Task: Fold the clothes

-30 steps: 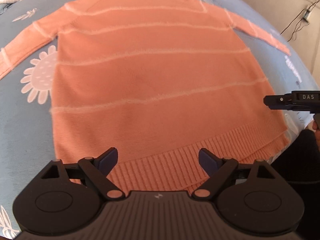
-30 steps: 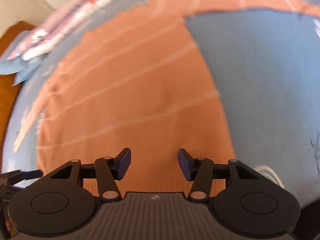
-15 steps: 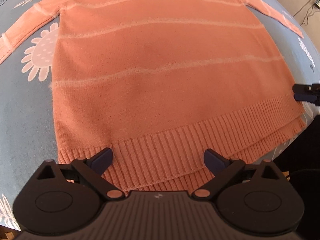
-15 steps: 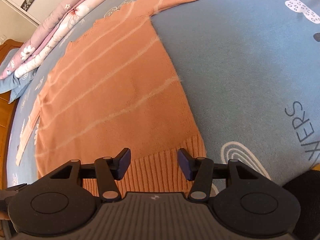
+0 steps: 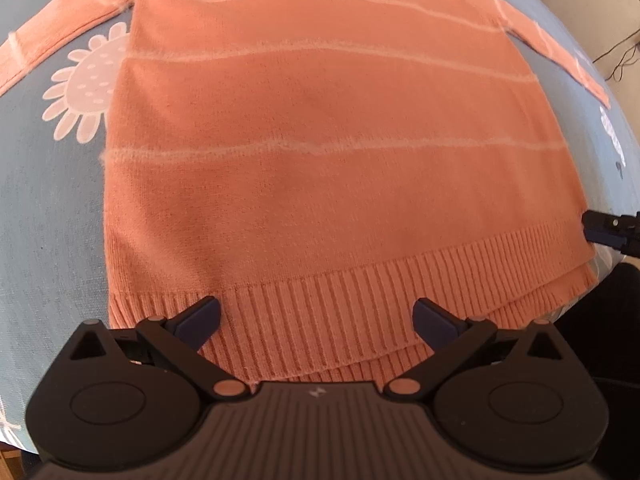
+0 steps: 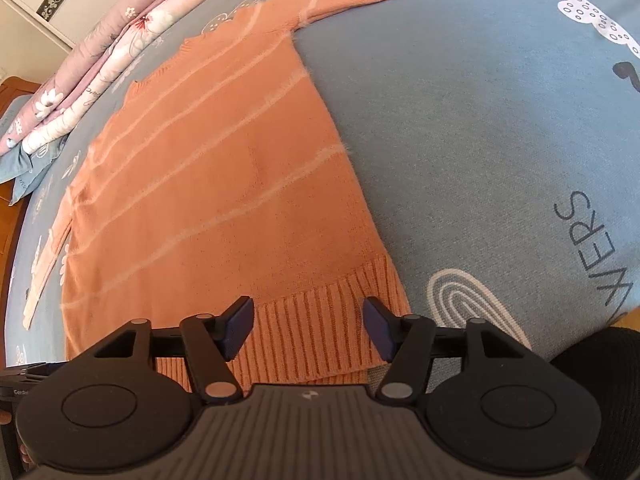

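Both grippers have come down close over the ribbed hem (image 5: 340, 320) since a second ago, and their jaws are opening: the left gripper (image 5: 316, 316) is spread wide near the hem's left corner and the right gripper (image 6: 308, 320) straddles the right corner, neither pinching any cloth yet, so I judge the fold is only about to begin with a grasp of the hem. From this near hem the orange sweater (image 5: 320, 128) lies flat on the blue bedsheet (image 6: 480, 120), its long axis running away toward the far collar, with both sleeves spread out sideways near the quilts (image 6: 100, 60).
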Available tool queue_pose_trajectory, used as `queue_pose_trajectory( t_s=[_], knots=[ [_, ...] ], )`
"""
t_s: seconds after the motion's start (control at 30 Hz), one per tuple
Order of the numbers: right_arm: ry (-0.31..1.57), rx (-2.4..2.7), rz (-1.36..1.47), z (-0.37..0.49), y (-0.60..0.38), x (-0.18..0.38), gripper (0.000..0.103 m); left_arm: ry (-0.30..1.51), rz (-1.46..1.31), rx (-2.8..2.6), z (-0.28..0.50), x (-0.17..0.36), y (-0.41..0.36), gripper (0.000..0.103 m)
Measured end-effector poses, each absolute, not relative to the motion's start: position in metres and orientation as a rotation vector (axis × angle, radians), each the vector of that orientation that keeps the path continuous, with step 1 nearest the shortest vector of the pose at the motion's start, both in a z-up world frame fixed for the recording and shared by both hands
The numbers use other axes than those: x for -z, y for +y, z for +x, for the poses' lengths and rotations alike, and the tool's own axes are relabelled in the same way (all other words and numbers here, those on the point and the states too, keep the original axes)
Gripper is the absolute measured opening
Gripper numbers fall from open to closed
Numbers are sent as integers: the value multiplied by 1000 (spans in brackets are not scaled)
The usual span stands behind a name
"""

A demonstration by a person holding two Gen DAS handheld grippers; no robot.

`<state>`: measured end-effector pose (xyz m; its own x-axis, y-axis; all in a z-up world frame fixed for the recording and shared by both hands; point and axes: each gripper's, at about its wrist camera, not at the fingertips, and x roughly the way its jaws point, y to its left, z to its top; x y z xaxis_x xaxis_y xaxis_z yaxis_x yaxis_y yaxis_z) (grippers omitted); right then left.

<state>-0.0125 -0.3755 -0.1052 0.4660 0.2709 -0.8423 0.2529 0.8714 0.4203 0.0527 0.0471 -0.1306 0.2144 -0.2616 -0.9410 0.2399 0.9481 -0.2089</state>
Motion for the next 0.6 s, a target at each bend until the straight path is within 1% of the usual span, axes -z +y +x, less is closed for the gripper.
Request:
queue_pose_trajectory(
  t_s=[0.07, 0.13, 0.3, 0.47, 0.6],
  knots=[
    [1106, -14, 528, -12, -373, 104, 70, 1306, 11, 310, 52, 123, 44, 102],
    [1113, -12, 502, -9, -367, 101, 70, 1257, 59, 321, 54, 106, 41, 102],
    [1018, -84, 449, 5, -355, 73, 74, 1108, 36, 391, 79, 68, 48, 102],
    [896, -178, 377, 54, -335, 56, 75, 965, -35, 455, 144, 73, 44, 102],
    [909, -196, 348, 99, -318, 57, 75, 908, -119, 515, 192, 93, 44, 102]
  ],
)
